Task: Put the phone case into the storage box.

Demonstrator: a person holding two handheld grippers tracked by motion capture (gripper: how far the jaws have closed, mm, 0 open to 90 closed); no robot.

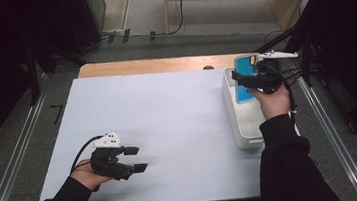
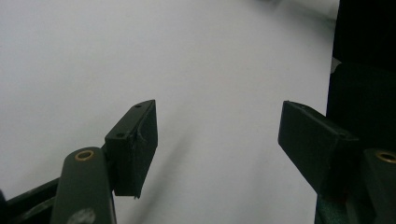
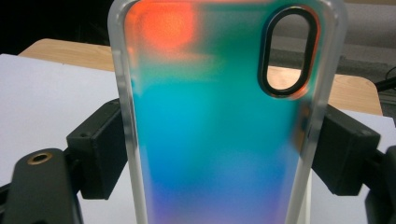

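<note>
Two claws were at work over the white desk point(image 1: 169, 126). Right claw point(image 1: 244, 79) gripped an iridescent phone case point(image 3: 215, 130) by its long edges, held upright above a white tray point(image 1: 242, 129). Left claw point(image 1: 136, 158) hung wide open and empty, near the desk's front left.

Frosted iridescent plastic phone case point(image 3: 219, 130)

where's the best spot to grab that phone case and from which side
Grip the phone case across its two long frosted edges, below the camera cutout, coming in square to its flat back. The long edges are straight and parallel, and its width fits between the jaws. The right tool already clamps it this way, held upright over the white bin. The left tool is open above the table.
</note>
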